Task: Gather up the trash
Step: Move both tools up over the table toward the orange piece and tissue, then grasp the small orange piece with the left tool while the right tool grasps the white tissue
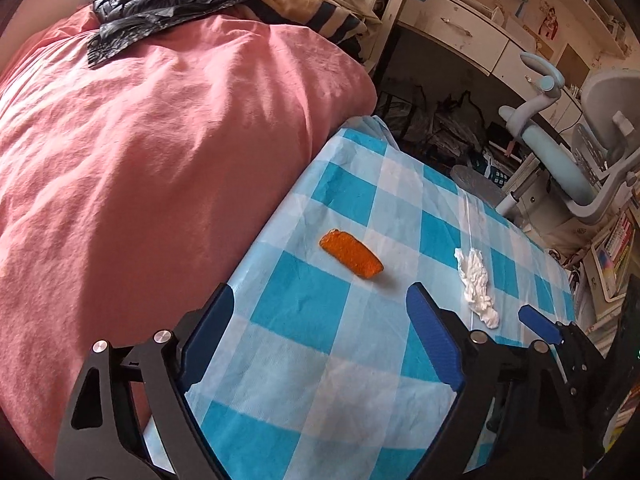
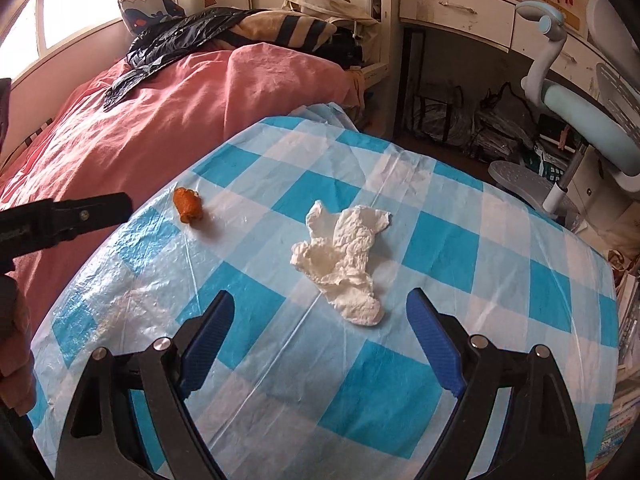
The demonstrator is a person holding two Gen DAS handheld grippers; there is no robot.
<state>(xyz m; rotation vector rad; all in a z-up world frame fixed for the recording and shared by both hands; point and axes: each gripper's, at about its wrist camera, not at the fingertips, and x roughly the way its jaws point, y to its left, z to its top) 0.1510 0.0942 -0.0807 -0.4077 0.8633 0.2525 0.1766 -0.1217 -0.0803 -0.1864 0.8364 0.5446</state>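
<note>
An orange peel piece (image 1: pixel 351 253) lies on the blue-and-white checked tablecloth (image 1: pixel 304 320), just ahead of my open, empty left gripper (image 1: pixel 320 312). A crumpled white tissue (image 1: pixel 476 286) lies to its right. In the right wrist view the tissue (image 2: pixel 342 258) sits just ahead of my open, empty right gripper (image 2: pixel 320 312), and the peel (image 2: pixel 187 205) lies further left on the cloth (image 2: pixel 360 380). A black trash bag (image 1: pixel 168 4) lies on the pink bed, also in the right wrist view (image 2: pixel 176 40). A right gripper finger (image 1: pixel 538 324) shows in the left wrist view. The left gripper's body (image 2: pixel 64 220) shows in the right wrist view.
A pink bedspread (image 1: pixel 140 140) borders the table on the left. A grey and light-blue chair (image 1: pixel 580 160) stands to the right. A desk with drawers (image 2: pixel 456 8) is behind, with dark bags (image 2: pixel 492 120) under it. Books (image 1: pixel 612 256) are stacked at far right.
</note>
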